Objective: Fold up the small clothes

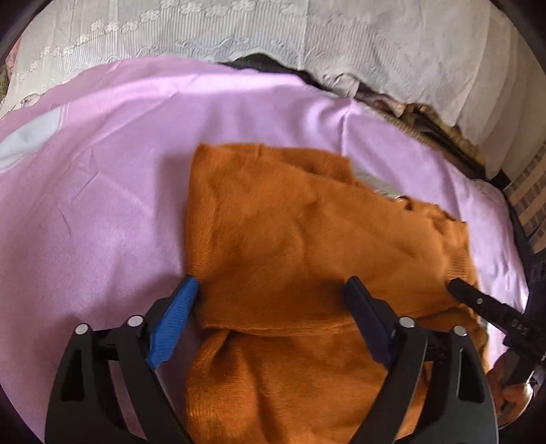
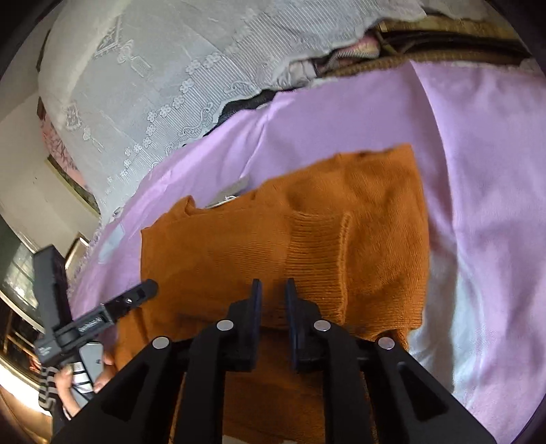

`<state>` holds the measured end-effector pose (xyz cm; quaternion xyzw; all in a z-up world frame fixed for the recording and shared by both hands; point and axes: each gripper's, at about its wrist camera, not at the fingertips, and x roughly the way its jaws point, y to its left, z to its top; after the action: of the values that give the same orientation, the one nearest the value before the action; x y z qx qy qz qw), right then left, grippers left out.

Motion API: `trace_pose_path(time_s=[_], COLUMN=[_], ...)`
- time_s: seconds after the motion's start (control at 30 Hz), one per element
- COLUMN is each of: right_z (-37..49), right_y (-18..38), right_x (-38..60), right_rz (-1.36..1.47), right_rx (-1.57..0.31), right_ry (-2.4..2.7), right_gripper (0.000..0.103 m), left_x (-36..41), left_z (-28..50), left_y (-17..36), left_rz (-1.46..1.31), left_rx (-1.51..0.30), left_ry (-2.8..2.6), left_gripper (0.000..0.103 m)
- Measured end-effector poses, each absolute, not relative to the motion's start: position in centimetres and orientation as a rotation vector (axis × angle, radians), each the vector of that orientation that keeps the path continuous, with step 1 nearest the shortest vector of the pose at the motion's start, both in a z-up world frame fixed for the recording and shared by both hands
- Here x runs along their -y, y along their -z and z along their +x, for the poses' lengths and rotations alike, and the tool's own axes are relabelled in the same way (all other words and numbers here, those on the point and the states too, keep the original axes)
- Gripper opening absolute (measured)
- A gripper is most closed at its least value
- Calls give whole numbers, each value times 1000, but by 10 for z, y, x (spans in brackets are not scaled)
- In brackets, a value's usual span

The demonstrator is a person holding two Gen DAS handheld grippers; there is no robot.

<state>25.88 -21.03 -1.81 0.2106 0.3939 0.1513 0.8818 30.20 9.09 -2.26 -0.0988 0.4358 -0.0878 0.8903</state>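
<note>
An orange knit sweater [image 1: 307, 239] lies partly folded on a pink sheet [image 1: 85, 222]. My left gripper [image 1: 273, 290] is open, its blue fingers [image 1: 177, 307] wide apart over the sweater's near left part, holding nothing. My right gripper [image 2: 273, 290] has its jaws close together with a narrow gap, over the sweater [image 2: 307, 239] by a ribbed cuff [image 2: 320, 259]; nothing shows between them. The right gripper's black tip [image 1: 477, 300] shows at the sweater's right edge in the left wrist view. The left gripper [image 2: 136, 293] shows at the left in the right wrist view.
A white lace cover [image 1: 239, 30] lies behind the pink sheet [image 2: 477, 170]. A woven mat edge and dark items [image 1: 426, 119] sit at the back right. A small grey label [image 2: 232, 194] pokes out at the sweater's far edge. A hand [image 2: 78, 382] holds the left gripper.
</note>
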Motion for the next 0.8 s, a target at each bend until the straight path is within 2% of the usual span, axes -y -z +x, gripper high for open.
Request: trace_pose_path(time_s=[0.07,0.13,0.37,0.5,0.57,0.67,0.8], right_z=[259,258,248,237,229,220,208], right_y=[23,28,36,38,39,39,36], right_x=[219,226,246,258,261,261,254], right_rz=[490,533,662,735,749,740,674], right_rx=[-825,-827,-807,-779,-775,-782,-788], right_ry=[-325,-329,-357,-382,-378,-371,-346], right_gripper=[4,1,0,4,10,24,27], left_x=[-96,-98,-106,-121,-127,-127,-120], left_z=[302,301,286,269,260,247,233], left_y=[25,25,26,23,22,22,23], left_rz=[-232,-236,-253,-334,-367,-376,-343], left_rx=[-910,-905,-894,-855,-838,-837,-860], left_ry=[195,196,199,213,221,237,258], left_gripper=[91,91,91,91,91,91,92])
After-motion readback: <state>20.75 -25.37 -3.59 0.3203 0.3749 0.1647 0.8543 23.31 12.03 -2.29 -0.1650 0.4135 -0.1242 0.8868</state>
